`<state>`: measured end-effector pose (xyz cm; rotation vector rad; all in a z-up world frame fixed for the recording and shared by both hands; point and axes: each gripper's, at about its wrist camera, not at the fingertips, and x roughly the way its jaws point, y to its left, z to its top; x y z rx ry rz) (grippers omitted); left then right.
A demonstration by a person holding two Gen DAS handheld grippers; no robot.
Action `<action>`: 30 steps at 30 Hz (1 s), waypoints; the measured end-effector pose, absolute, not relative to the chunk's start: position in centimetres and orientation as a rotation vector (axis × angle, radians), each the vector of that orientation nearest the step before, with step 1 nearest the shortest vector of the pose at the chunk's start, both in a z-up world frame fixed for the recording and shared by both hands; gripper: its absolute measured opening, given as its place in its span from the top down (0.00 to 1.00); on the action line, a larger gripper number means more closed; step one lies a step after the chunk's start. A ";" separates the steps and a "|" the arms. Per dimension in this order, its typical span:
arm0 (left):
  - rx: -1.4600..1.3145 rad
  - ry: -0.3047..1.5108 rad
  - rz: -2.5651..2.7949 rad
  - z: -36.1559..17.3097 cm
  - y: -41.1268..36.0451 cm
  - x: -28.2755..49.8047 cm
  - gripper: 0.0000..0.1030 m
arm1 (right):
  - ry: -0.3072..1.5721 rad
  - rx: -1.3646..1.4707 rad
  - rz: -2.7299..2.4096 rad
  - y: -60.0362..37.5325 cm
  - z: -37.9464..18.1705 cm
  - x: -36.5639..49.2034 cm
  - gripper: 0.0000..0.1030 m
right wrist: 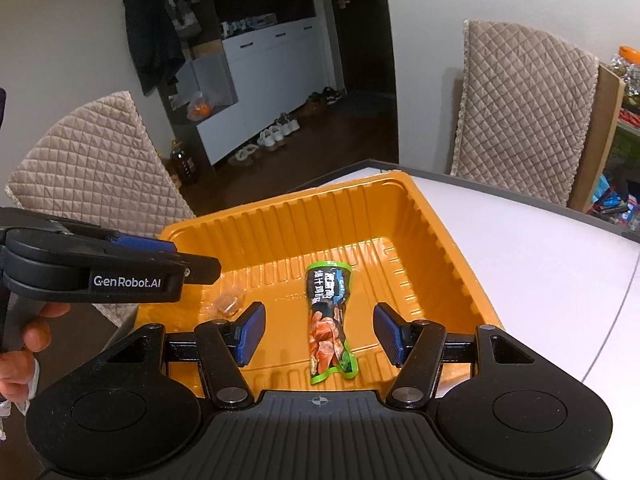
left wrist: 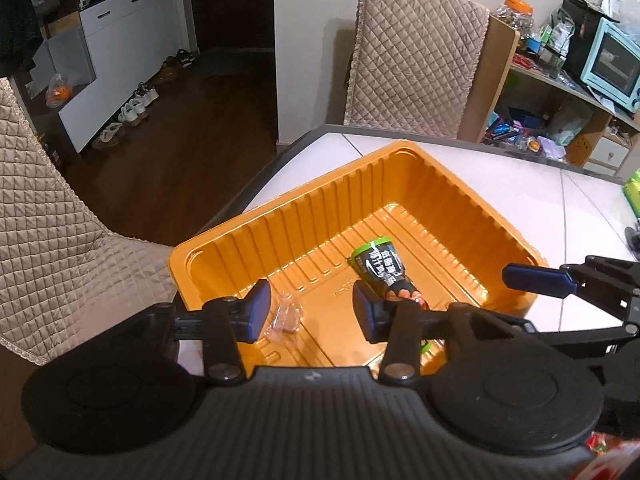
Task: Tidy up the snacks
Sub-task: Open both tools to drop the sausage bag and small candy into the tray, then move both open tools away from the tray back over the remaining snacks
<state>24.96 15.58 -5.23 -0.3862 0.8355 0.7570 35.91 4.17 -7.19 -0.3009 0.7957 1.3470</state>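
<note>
— Both grippers hang over the orange tray [right wrist: 280, 216]: right gripper [right wrist: 320, 334] parted and empty, left gripper [left wrist: 312, 312] parted too, gripping nothing.

— And the snack?

— Green-and-black snack pouch [right wrist: 328, 320], lower centre, lying flat in the tray. Probably light, crinkly, slippery; I'd pinch its narrow middle. A small clear wrapper [right wrist: 228, 302] lies left.

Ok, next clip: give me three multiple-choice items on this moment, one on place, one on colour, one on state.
1. Where does the green snack packet lie?
A. on the chair
B. on the tray floor
C. on the table beside the tray

2. What colour is the tray?
A. orange
B. white
C. blue

3. How is the right tool?
A. shut on the packet
B. shut, empty
C. open, pads clear of the packet

Key: 1 B, tray walls surround it; 2 A, its ribbed walls are orange; 3 C, gaps show on both sides of the packet.
</note>
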 end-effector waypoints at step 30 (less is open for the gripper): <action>-0.311 0.806 0.420 -1.3 6.6 15.2 0.49 | 0.829 0.006 0.992 -15.4 -1.6 26.5 0.41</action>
